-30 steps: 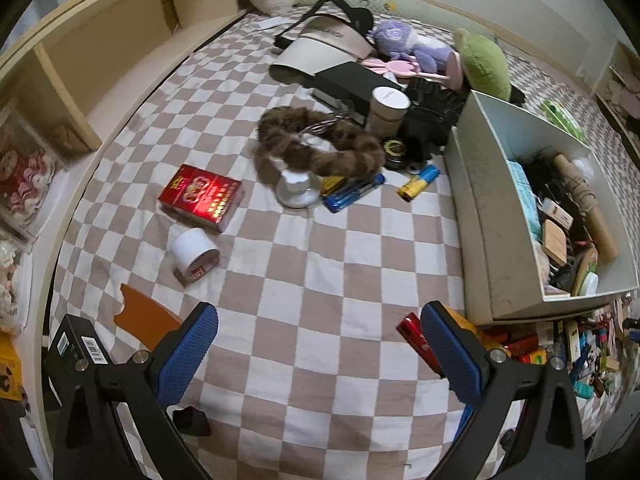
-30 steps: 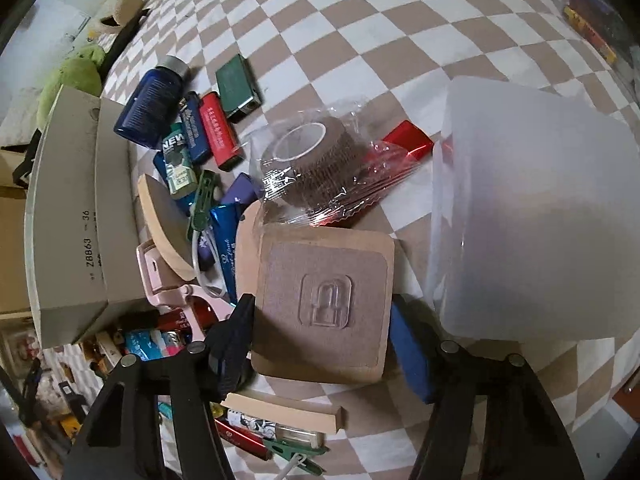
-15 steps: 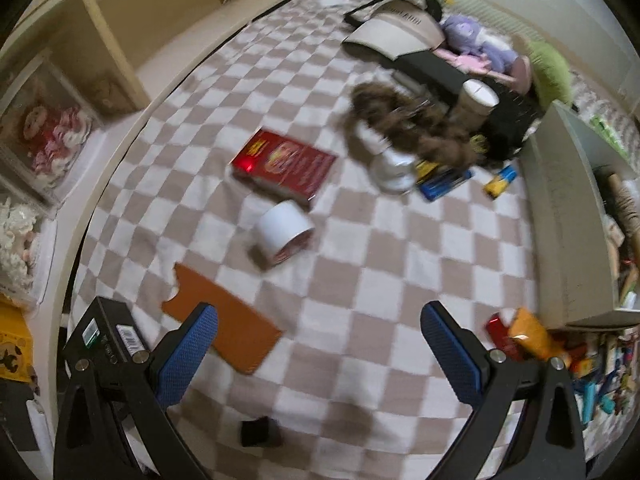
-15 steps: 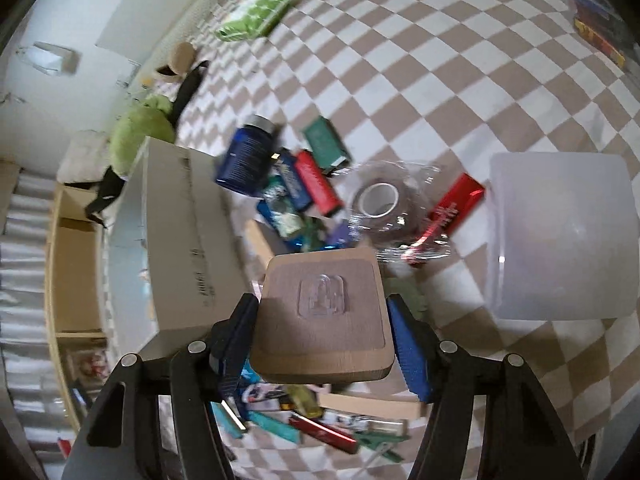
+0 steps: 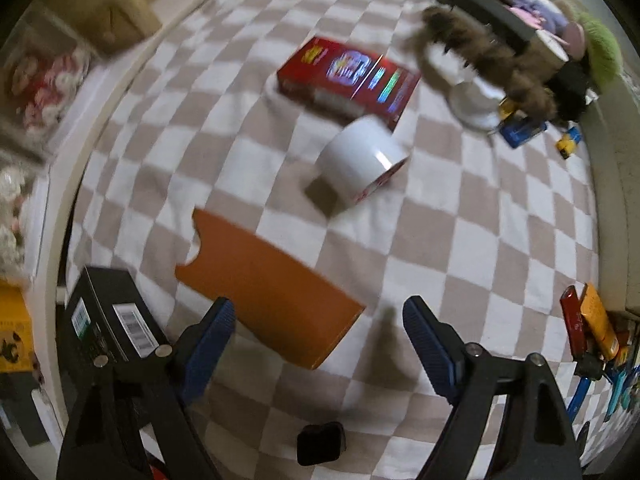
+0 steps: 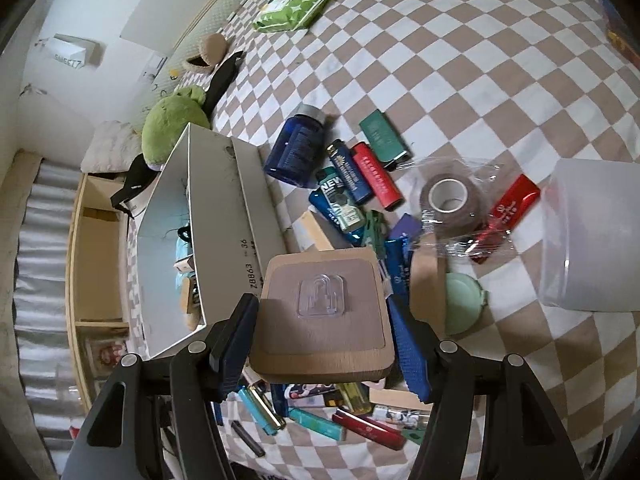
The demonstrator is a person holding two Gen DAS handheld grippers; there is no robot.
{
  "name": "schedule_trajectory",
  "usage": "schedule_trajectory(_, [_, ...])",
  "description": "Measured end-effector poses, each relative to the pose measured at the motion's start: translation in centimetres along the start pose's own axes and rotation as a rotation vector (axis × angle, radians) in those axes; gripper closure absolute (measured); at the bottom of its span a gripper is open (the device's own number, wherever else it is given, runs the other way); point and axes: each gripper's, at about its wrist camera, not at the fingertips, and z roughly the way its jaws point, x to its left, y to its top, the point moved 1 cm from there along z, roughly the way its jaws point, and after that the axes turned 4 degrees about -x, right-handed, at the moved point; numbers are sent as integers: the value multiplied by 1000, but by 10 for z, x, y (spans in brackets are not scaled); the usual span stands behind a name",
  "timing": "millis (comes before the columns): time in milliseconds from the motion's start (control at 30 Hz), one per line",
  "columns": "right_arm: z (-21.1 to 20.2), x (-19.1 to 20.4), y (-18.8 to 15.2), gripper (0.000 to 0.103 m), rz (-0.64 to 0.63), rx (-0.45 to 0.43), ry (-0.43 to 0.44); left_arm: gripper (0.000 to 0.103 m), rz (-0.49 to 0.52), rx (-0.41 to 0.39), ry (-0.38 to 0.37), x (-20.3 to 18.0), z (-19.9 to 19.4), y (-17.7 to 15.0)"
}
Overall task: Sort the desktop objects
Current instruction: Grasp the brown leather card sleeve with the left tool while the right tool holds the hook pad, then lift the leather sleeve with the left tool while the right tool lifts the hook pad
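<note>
A flat orange card sleeve (image 5: 264, 292) lies on the checkered cloth in the left wrist view. My left gripper (image 5: 316, 336) hovers over its near end, jaws closing, pads not pressing on it. Beyond it sit a white tape roll (image 5: 358, 160) and a red box (image 5: 348, 76). In the right wrist view my right gripper (image 6: 324, 316) is shut on a square wooden board with a clear stick-on hook (image 6: 322, 312), lifted above a pile of lighters (image 6: 360, 176). The white cardboard box (image 6: 216, 220) stands just left of the board.
A black boxed item (image 5: 108, 320) lies left of the left gripper; a small black piece (image 5: 320, 442) sits below it. A fur band (image 5: 492, 52) and plush toys are far right. A frosted plastic tub (image 6: 596, 236), wrapped brown tape (image 6: 452, 200) and blue bottle (image 6: 298, 148) surround the right gripper.
My left gripper swung left and down toward the orange sleeve, and its jaws narrowed. My right gripper rose with the wooden board, tilting up so the white box and far wall show.
</note>
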Motion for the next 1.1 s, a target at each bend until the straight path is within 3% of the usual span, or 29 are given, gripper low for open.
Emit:
schedule_trajectory(167, [6, 6, 1, 38, -8, 7, -2, 16, -72, 43, 16, 6, 10, 0])
schedule_trajectory(367, [10, 11, -1, 38, -14, 17, -3, 16, -132, 6, 144, 18, 9, 8])
schedule_trajectory(500, [6, 8, 4, 38, -35, 26, -4, 16, -150, 36, 170, 23, 15, 7])
schedule_trajectory(567, [6, 7, 4, 38, -31, 26, -4, 24, -140, 53, 145, 22, 18, 4])
schedule_trajectory(600, [7, 7, 4, 38, -29, 26, -5, 35, -146, 59, 111, 22, 18, 3])
schedule_trajectory(667, [8, 6, 3, 38, -26, 27, -7, 41, -143, 67, 74, 21, 17, 1])
schedule_trajectory(900, [9, 5, 5, 38, -22, 29, -6, 46, 37, 68, -25, -6, 11, -17])
schedule_trajectory(1100, [6, 6, 6, 38, -25, 21, 5, 46, 283, 90, -106, -53, 2, -49])
